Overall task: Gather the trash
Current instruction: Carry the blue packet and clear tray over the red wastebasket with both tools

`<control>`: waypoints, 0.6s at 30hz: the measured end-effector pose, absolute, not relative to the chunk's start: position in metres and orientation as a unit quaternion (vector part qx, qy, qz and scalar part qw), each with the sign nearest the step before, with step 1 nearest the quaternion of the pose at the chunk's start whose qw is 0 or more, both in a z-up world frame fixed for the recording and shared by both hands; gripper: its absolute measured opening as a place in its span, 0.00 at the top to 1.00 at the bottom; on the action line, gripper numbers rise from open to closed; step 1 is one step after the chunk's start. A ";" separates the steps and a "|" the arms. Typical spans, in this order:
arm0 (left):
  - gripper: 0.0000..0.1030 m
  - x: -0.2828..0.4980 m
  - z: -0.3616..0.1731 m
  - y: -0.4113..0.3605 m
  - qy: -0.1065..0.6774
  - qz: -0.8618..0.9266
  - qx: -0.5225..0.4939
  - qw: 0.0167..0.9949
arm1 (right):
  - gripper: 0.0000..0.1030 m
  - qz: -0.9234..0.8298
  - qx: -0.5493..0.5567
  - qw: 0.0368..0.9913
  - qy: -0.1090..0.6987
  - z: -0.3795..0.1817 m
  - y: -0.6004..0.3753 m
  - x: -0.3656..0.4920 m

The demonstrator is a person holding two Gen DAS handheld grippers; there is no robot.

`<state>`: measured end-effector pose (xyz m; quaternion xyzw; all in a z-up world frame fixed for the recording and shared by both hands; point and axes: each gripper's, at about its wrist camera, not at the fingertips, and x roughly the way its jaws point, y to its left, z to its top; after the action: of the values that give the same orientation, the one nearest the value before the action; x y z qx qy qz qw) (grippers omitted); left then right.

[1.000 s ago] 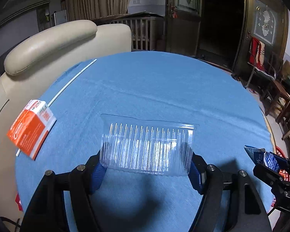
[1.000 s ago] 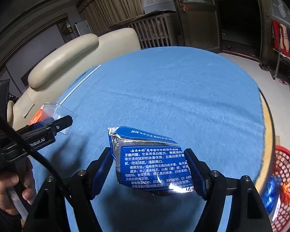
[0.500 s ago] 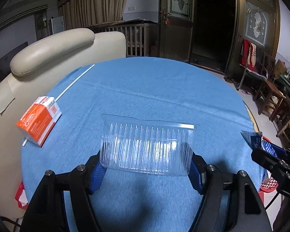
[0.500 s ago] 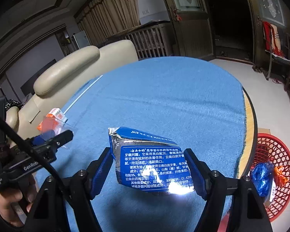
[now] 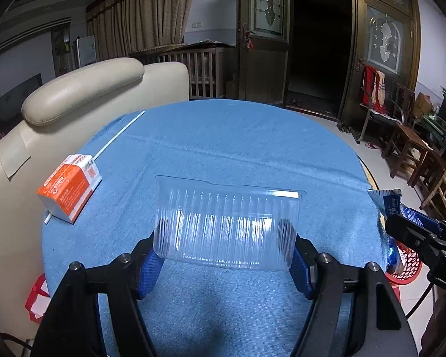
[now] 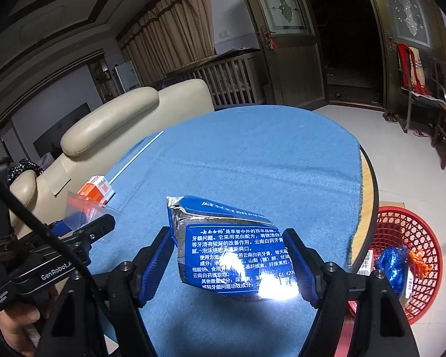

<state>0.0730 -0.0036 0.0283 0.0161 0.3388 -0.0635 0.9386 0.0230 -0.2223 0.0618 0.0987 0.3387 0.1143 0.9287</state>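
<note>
My left gripper (image 5: 226,255) is shut on a clear ribbed plastic tray (image 5: 227,223) and holds it above the blue-clothed round table (image 5: 238,148). My right gripper (image 6: 229,255) is shut on a blue and silver foil packet (image 6: 232,250) with white print, held above the table's near right part. An orange and white carton (image 5: 70,187) lies at the table's left edge; it also shows in the right wrist view (image 6: 96,192). A red mesh basket (image 6: 407,255) stands on the floor to the right of the table and holds several pieces of trash.
A thin white stick (image 5: 119,132) lies along the table's far left edge. A cream sofa (image 5: 83,89) stands behind and left of the table. Wooden chairs (image 5: 413,148) stand at the far right. A dark doorway (image 5: 315,53) is behind the table.
Both grippers have risen and drawn back with their loads. The table looks smaller and lower, and the red basket has come more fully into the right wrist view.
</note>
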 end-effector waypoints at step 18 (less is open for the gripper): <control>0.29 0.090 -0.005 -0.055 0.374 -0.093 0.062 0.921 | 0.25 0.082 0.138 0.924 0.348 0.034 -0.265 0.020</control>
<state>0.0896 -0.0550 -0.0049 0.0618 0.3743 -0.0930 0.9206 0.0204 -0.2651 0.0345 0.1377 0.3484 0.0816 0.9236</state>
